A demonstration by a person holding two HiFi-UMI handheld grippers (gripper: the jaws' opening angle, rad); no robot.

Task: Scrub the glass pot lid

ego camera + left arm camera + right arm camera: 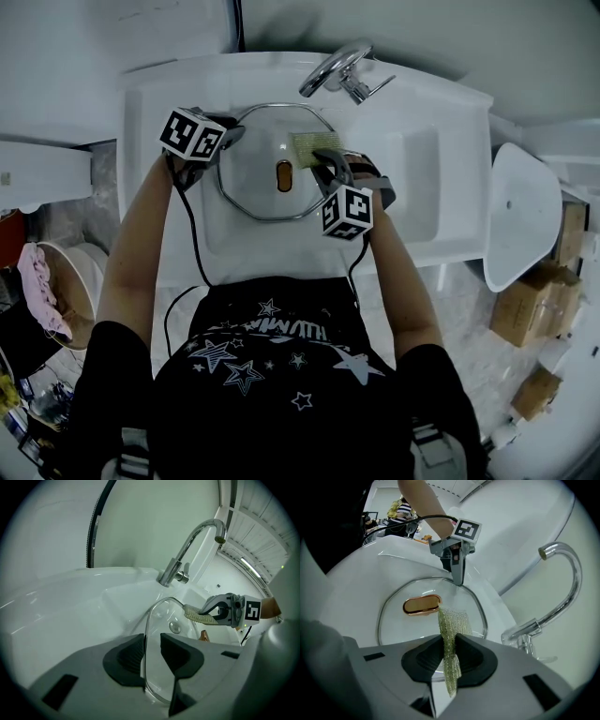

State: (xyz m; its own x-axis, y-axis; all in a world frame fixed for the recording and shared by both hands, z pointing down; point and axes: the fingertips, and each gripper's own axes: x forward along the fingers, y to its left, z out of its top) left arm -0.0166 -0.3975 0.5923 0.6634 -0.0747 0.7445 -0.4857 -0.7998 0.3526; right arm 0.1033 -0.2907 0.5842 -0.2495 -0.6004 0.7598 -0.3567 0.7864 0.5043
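Seemingly, glass lid (253, 178) within sink (187, 84).

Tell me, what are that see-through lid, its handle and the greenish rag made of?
Lid: clear glass, the sink shows through; shiny metal rim. Handle: glossy copper-toned, probably plated metal. Rag: yellow-green woven mesh, likely synthetic, limp and ribbed.
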